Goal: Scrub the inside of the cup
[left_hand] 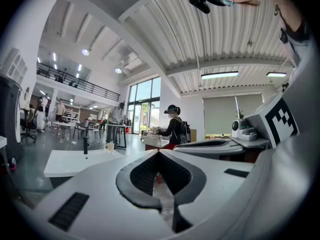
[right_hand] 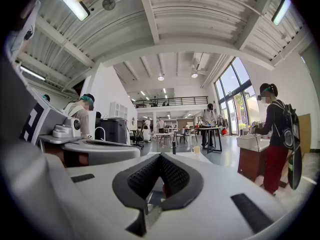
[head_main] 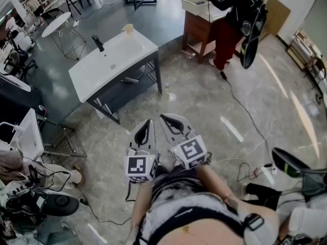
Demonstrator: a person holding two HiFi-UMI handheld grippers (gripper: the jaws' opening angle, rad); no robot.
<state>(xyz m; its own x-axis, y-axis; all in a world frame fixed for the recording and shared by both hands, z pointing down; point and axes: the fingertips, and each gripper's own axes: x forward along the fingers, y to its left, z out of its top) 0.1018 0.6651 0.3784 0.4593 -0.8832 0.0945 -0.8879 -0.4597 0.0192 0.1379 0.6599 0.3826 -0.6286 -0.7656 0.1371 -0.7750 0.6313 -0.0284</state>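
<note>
A small pale cup (head_main: 128,28) stands at the far corner of a white sink counter (head_main: 97,73), near a black faucet (head_main: 97,43). I hold both grippers close to my body over the floor, well short of the counter. The left gripper (head_main: 148,122) and the right gripper (head_main: 164,117) lie side by side, both shut with nothing between their jaws. The left gripper view shows its shut tip (left_hand: 159,152), with the cup (left_hand: 110,146) and faucet (left_hand: 85,145) far off. In the right gripper view the cup (right_hand: 196,149) stands far beyond the shut tip (right_hand: 160,155).
A person in dark top and red trousers (head_main: 232,19) works at a second sink on a wooden stand (head_main: 196,22). A small bottle (head_main: 166,88) stands on the floor by the counter's leg. Cables and a power strip (head_main: 258,171) lie at the right, with equipment and a white panel (head_main: 30,137) at the left.
</note>
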